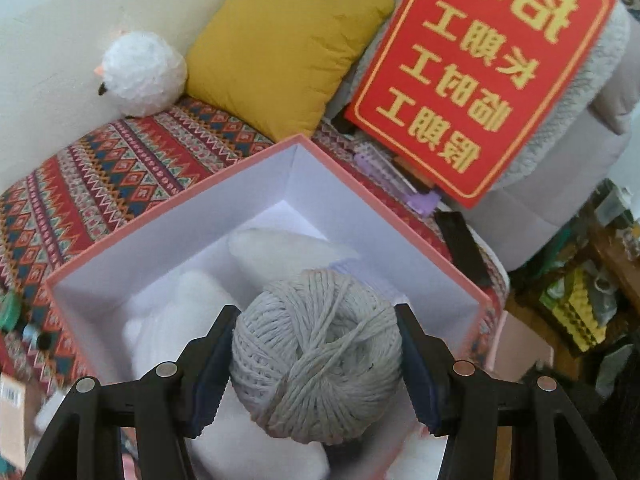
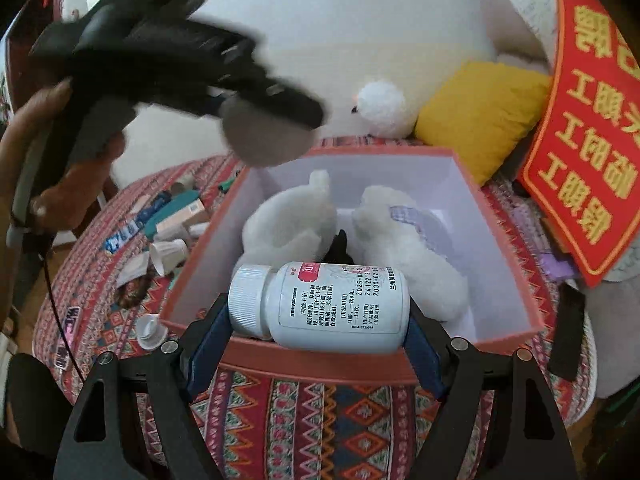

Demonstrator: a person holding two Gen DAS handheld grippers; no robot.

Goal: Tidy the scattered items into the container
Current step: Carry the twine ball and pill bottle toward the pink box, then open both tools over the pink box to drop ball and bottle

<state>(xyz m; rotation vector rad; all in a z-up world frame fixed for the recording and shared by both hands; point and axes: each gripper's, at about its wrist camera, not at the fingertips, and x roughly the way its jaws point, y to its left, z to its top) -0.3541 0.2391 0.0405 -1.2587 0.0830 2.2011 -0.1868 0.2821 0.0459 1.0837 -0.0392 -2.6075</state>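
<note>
Left wrist: yarn ball [image 1: 316, 354] between gripper [image 1: 316, 356] fingers

1. The left claw [image 2: 256, 120] is motion-blurred in the right wrist view, and the ball of yarn [image 2: 266, 136] it grips shows only as a grey smear.
2. The yarn [image 1: 316, 356] hides much of the white plush toy [image 1: 280, 248] in the box [image 1: 180, 208].
3. The red sign [image 1: 480, 76] is cut off by the top edge; its right side runs out of the right wrist view.
4. The small print on the pill bottle [image 2: 332, 304] is too fine to read.
5. The clutter [image 2: 168, 224] left of the box is too small to identify.
</note>
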